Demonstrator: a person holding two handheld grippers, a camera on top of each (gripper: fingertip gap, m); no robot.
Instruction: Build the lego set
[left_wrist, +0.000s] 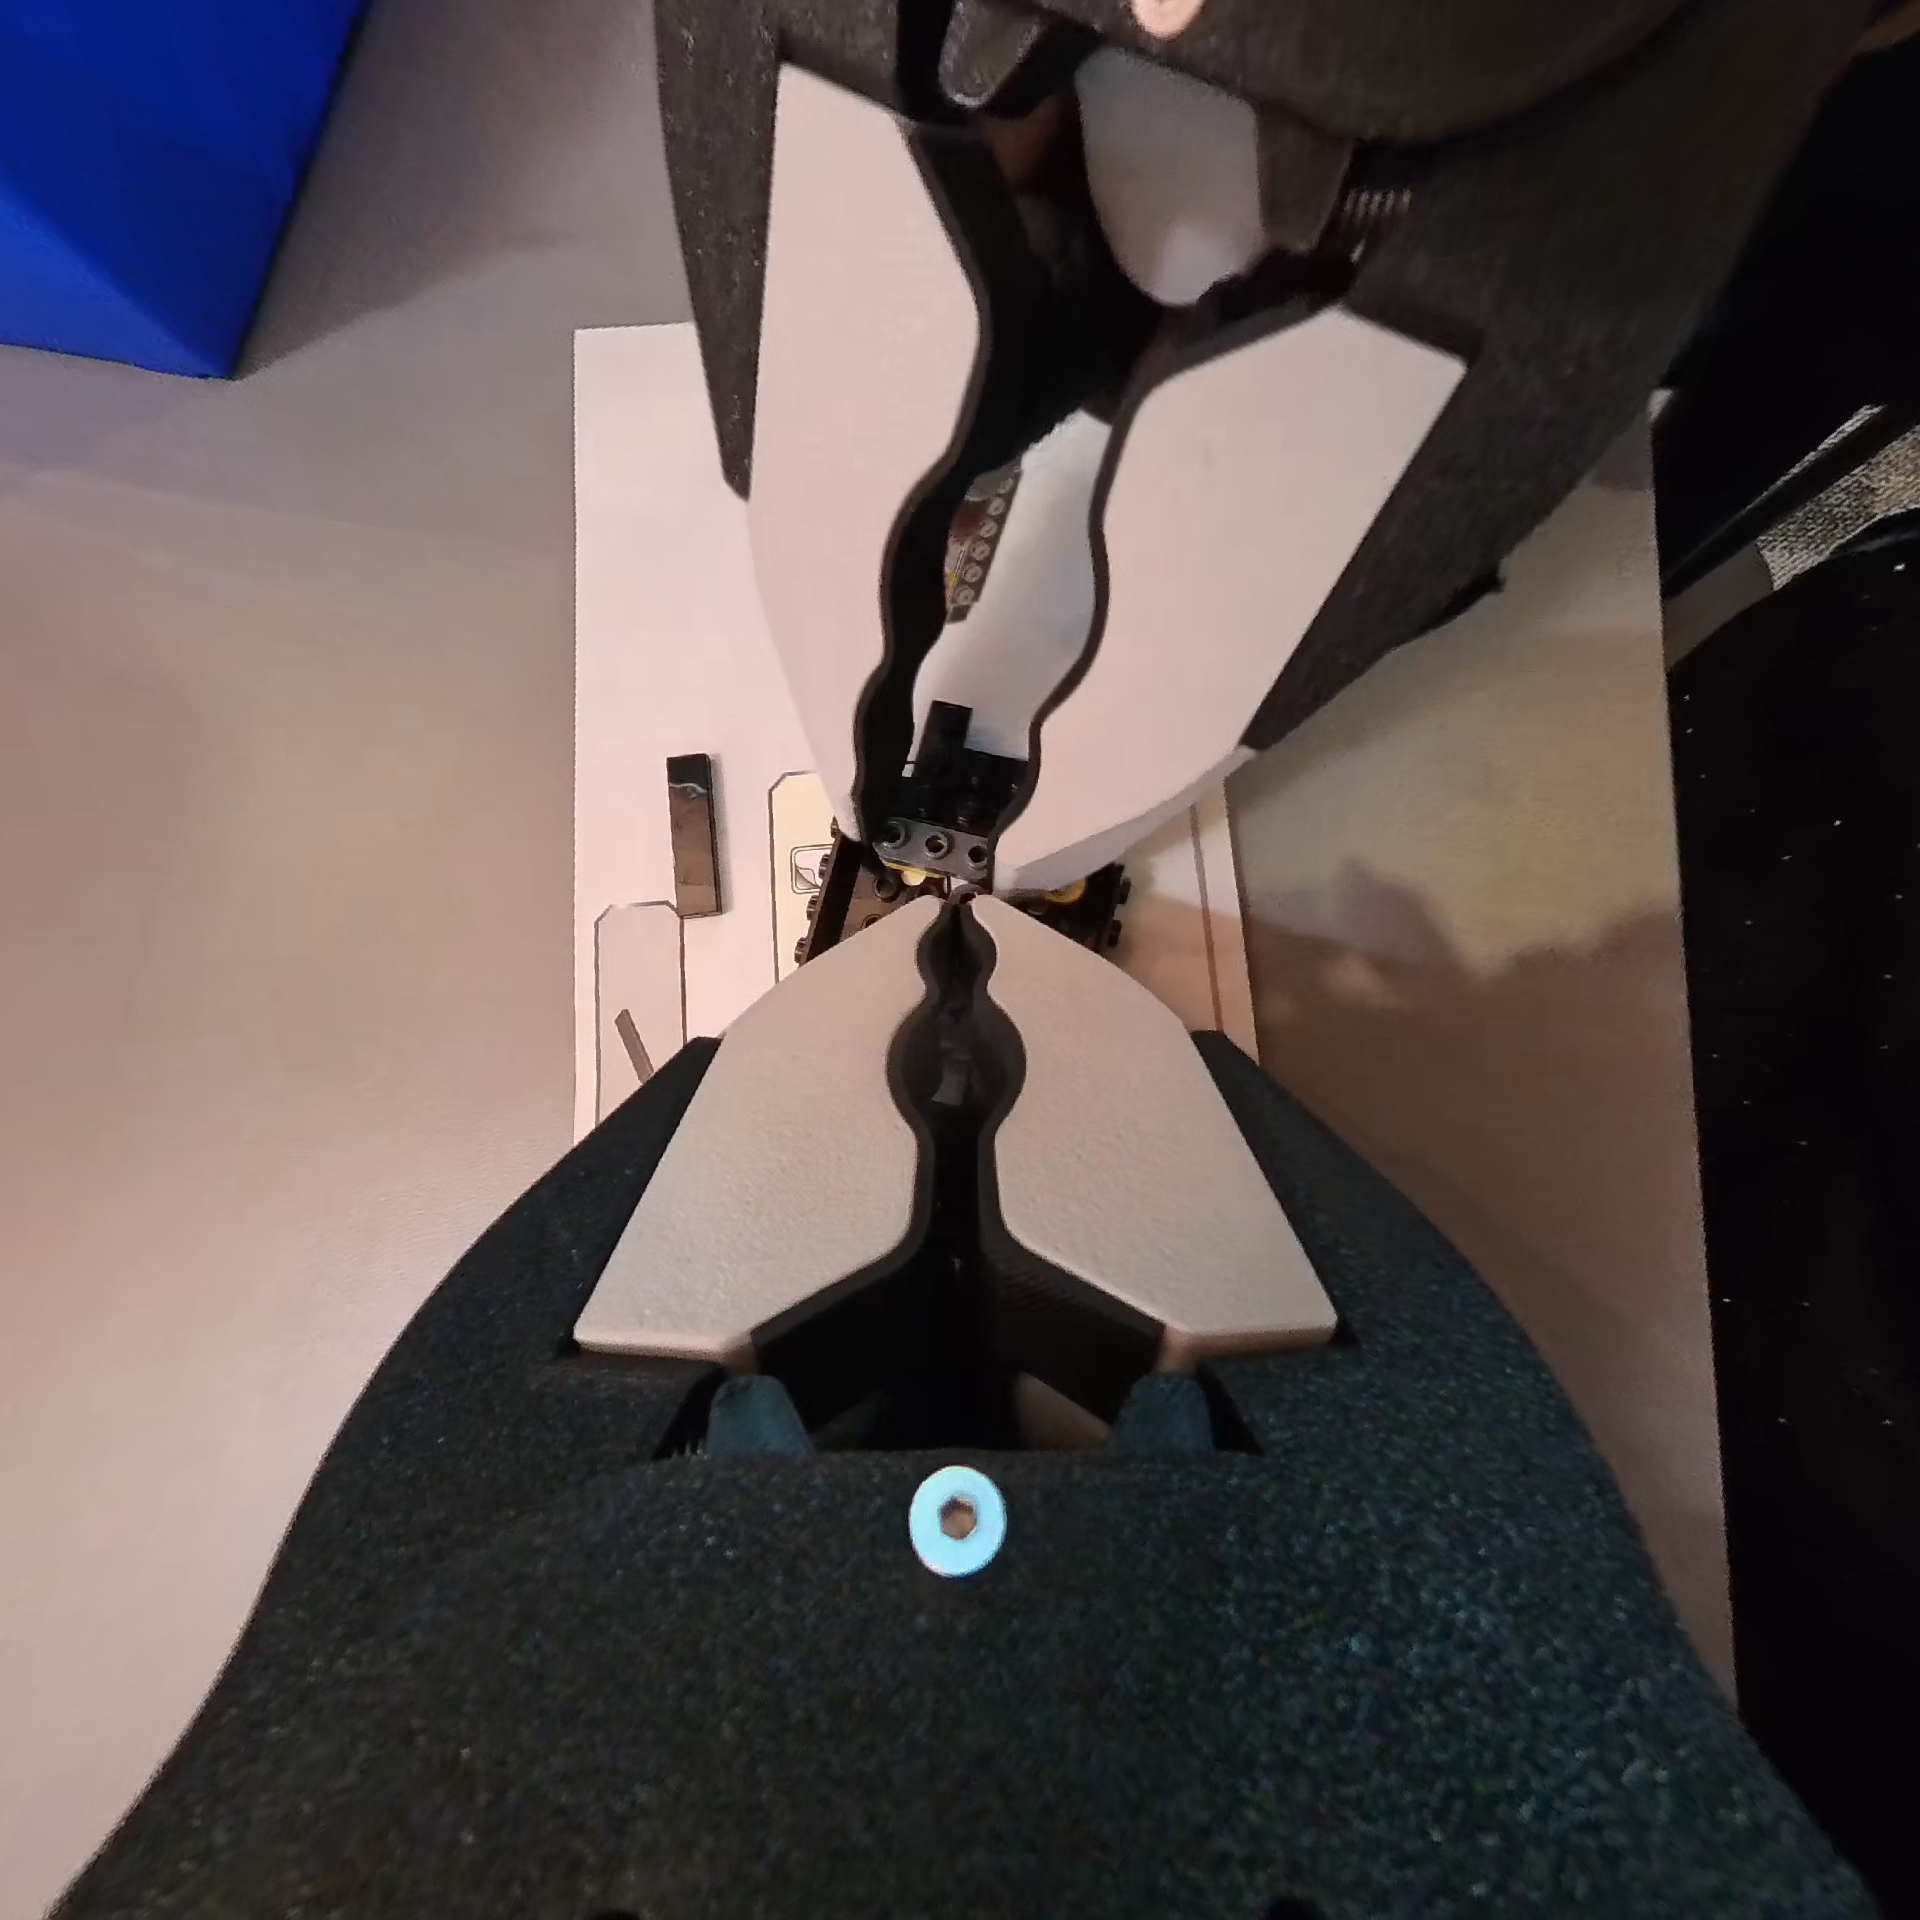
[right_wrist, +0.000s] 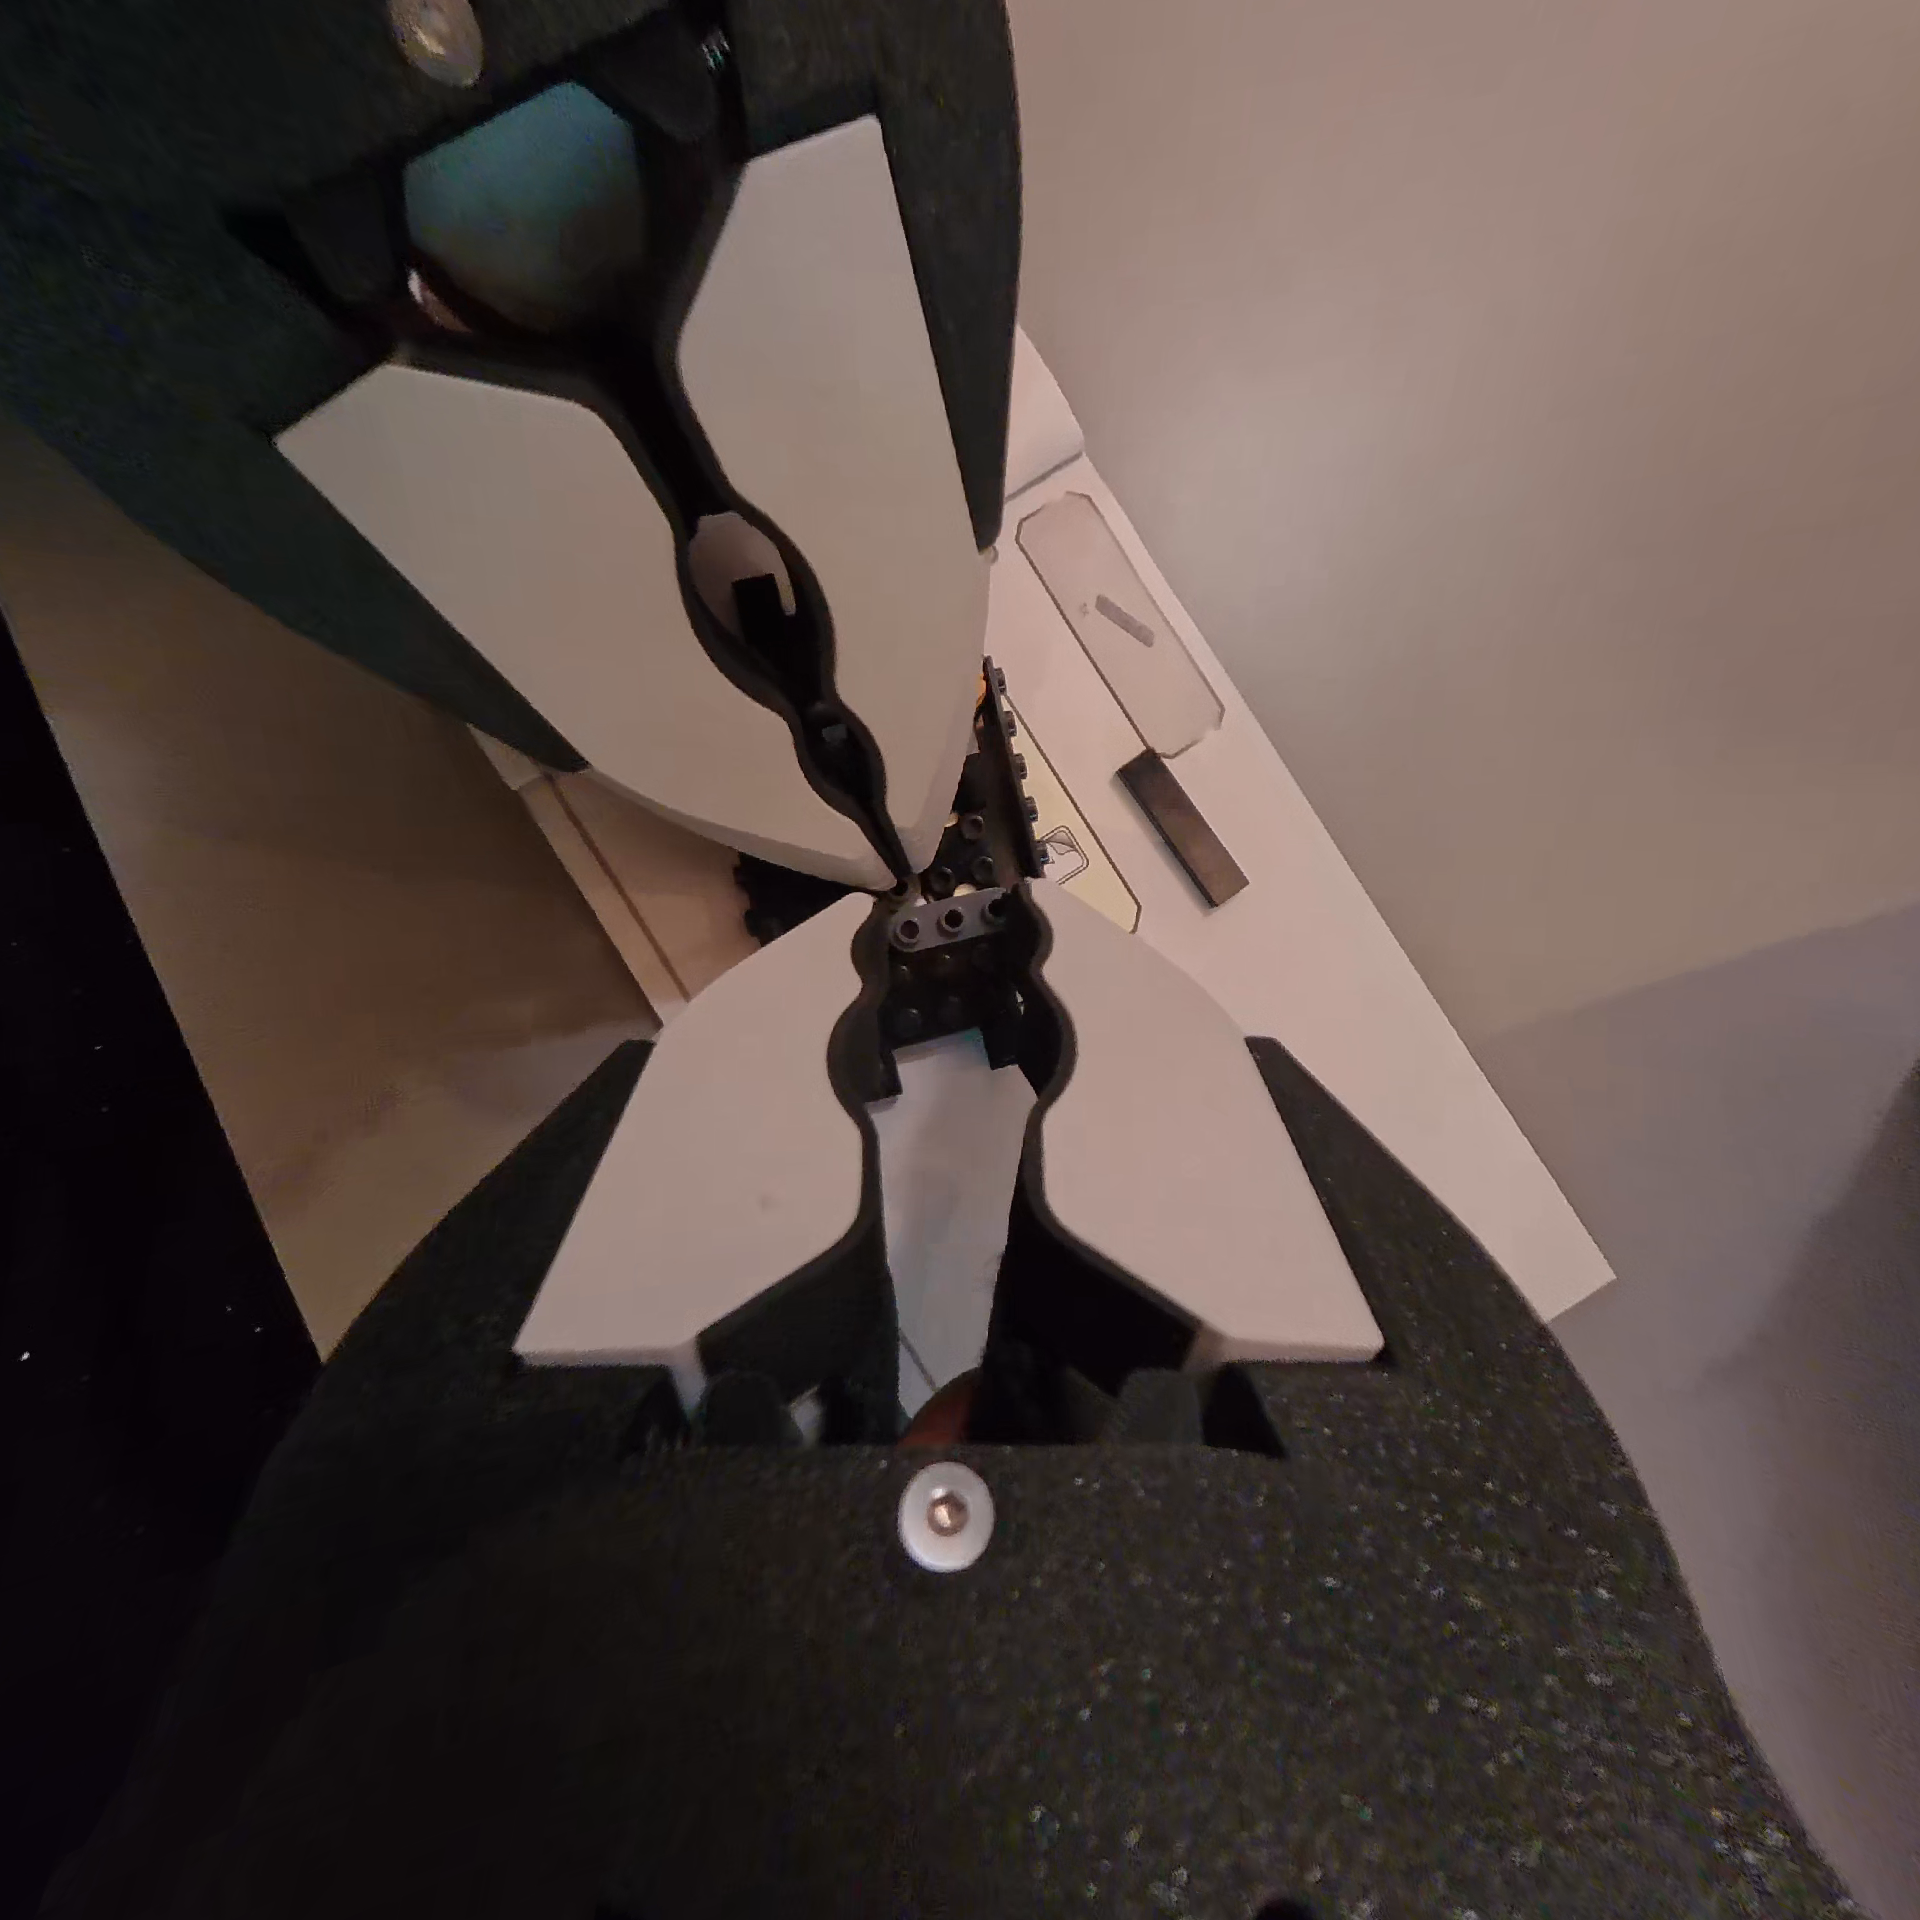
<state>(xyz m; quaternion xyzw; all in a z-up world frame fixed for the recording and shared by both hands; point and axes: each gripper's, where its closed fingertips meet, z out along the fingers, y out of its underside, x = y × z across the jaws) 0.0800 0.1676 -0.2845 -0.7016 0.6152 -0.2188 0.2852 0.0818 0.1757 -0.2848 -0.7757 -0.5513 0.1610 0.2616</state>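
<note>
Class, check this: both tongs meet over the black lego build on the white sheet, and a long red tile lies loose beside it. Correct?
One error: the long tile is black, not red, as the left wrist view shows. Both tongs, left and right, do meet over the black lego build on the white sheet.

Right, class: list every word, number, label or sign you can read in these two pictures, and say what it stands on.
None can be read.
White instruction sheet: only printed outlines and one small boxed symbol, too small to make out.
Black tile and blue box: no writing shows.
</note>
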